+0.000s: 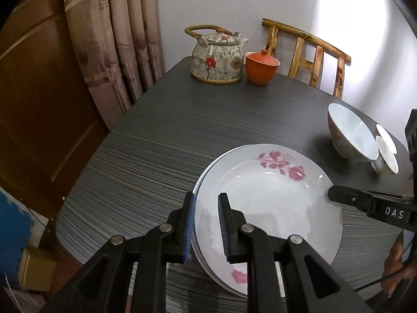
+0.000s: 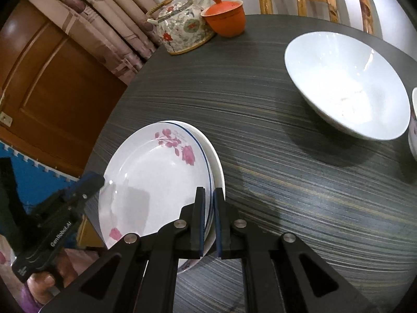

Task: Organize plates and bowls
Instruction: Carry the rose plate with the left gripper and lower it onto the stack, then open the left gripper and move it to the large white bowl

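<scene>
Left wrist: both grippers' fingers (image 1: 191, 224) clamp plate stack (image 1: 260, 195) rims (lower plates mostly hidden)

The lower plates (image 2: 217, 167) in the stack show only as thin rims past the top plate (image 2: 156, 182); their number cannot be told. Right of the right gripper (image 2: 208, 221), a small cup (image 2: 414, 130) is cut by the frame edge. Beyond the left gripper (image 1: 206, 224), the big bowl (image 1: 349, 135) hides part of it.
</scene>
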Demonstrator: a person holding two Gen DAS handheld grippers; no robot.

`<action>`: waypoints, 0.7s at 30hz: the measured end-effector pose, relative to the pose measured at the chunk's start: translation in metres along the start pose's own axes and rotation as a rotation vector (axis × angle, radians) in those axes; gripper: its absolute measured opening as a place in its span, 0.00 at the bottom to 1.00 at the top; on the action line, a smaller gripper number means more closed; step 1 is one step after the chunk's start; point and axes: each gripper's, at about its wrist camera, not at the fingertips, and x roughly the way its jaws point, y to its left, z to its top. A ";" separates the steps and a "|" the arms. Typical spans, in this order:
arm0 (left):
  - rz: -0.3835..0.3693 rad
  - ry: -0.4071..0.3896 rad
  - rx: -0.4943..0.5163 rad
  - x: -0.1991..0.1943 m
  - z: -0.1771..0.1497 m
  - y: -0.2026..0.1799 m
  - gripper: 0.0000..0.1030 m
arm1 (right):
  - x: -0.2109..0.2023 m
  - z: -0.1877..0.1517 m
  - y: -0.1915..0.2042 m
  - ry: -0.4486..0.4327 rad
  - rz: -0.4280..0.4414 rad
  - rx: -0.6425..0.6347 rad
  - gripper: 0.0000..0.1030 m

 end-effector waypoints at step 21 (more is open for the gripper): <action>-0.351 0.038 -0.020 -0.011 0.042 -0.067 0.41 | -0.092 -0.053 -0.142 -0.271 0.151 0.513 0.18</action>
